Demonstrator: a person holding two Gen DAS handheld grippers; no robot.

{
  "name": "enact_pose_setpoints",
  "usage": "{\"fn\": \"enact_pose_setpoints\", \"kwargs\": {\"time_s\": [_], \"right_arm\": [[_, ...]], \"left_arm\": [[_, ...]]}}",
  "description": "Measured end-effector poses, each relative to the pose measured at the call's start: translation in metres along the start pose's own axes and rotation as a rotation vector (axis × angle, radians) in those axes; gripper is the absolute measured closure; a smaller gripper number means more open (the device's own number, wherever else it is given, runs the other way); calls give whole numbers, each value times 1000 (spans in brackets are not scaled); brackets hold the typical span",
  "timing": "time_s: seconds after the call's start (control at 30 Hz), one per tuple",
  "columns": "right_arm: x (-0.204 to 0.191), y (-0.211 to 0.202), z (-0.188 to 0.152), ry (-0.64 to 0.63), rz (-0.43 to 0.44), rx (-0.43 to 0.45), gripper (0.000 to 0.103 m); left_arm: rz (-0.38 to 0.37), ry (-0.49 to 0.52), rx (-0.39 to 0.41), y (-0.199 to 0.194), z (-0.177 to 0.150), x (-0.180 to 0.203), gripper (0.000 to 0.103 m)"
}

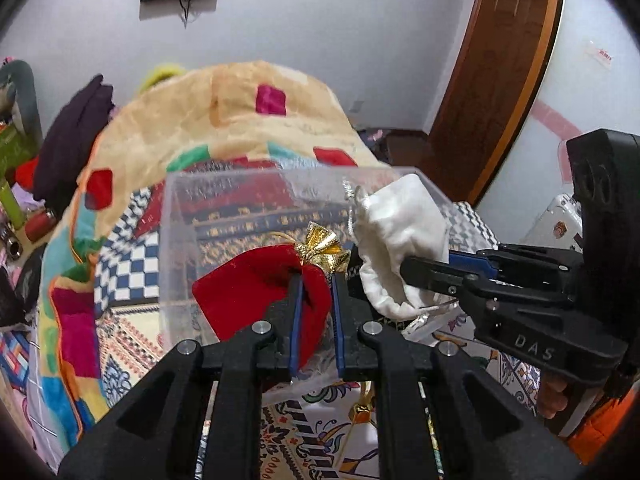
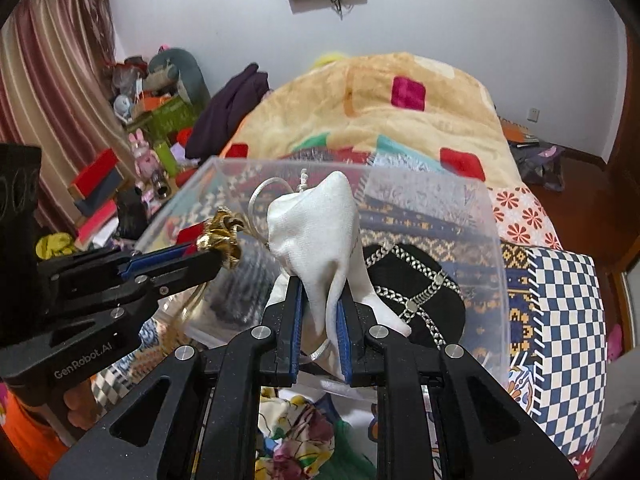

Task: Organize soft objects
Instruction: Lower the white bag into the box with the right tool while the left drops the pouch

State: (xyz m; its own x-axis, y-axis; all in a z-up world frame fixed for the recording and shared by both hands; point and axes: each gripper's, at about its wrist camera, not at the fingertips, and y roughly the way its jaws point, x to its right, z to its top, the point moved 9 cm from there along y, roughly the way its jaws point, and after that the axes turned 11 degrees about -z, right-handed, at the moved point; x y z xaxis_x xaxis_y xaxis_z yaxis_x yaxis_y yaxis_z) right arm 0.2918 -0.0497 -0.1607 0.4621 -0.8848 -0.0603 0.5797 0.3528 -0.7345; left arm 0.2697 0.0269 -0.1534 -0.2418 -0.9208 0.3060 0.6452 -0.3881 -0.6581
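Markings: "DAS" reads on the right gripper point(image 1: 404, 268) body as seen from the left wrist view; "GenRobot.AI" reads on the left gripper point(image 2: 218, 254) body in the right wrist view.

Pose: both grippers are raised over the bed, pointing into a clear plastic box point(image 1: 180, 216). In the left view the right gripper enters from the right, roughly level; in the right view the left gripper enters from the left.

Grip: left gripper jaws narrow, clamped on a red velvet pouch point(image 1: 248, 280) w/ gold bow point(image 1: 324, 246) at its neck. Right gripper jaws narrow, clamped on a white drawstring pouch point(image 2: 320, 232).

Items: red pouch hangs at the box's near wall, creased at the pinch. White pouch upright, cord point(image 2: 264, 194) looped at top, just beside the gold bow. A black chain-trim item point(image 2: 416, 288) shows behind the box wall; whether inside, cannot tell.
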Motion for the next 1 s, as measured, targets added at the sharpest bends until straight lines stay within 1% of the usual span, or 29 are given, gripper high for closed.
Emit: {"fn": "enact_pose_setpoints", "kwargs": {"time_s": [0.07,0.13,0.17,0.23,0.33,0.37,0.5,0.57,0.63,0.67,0.73,0.8,0.9,1.0], "right_arm": [[-2,-1,-2,-14,-3,-9,82],[-2,-4,-2,-15,5,-11,74],[-2,-7,-1,-15,8,-8,71],[0,-15,0,-14,4,10,61],[4,-31,2,-12,-6,46,54],[5,-36,3,-11,-6,57,53],[9,-58,4,-3,7,103,43],[11,-71,1,-8,4,130,41],[12,-80,-4,-19,2,144,33],[11,-83,-7,-24,-3,147,32],[12,-86,-18,-41,-11,139,31],[13,-84,-30,-46,-8,117,31],[14,-77,-48,-36,4,79,31],[8,-67,-64,-35,22,40,31]], "left_arm": [[5,-5,-16,2,-4,0,88],[2,-12,-20,-1,-5,0,83],[1,-14,-18,-2,-5,1,80],[-2,-16,0,-11,-4,3,68],[5,-8,47,-29,-1,9,58],[7,-2,60,-35,-1,12,57],[25,21,97,-56,0,20,48],[33,34,112,-67,-3,25,42],[42,49,123,-77,-9,32,35],[48,56,126,-82,-13,36,32],[55,63,127,-87,-21,42,19],[59,67,115,-89,-32,47,13],[59,64,76,-87,-53,52,12],[37,35,40,-81,-71,56,12]]}}
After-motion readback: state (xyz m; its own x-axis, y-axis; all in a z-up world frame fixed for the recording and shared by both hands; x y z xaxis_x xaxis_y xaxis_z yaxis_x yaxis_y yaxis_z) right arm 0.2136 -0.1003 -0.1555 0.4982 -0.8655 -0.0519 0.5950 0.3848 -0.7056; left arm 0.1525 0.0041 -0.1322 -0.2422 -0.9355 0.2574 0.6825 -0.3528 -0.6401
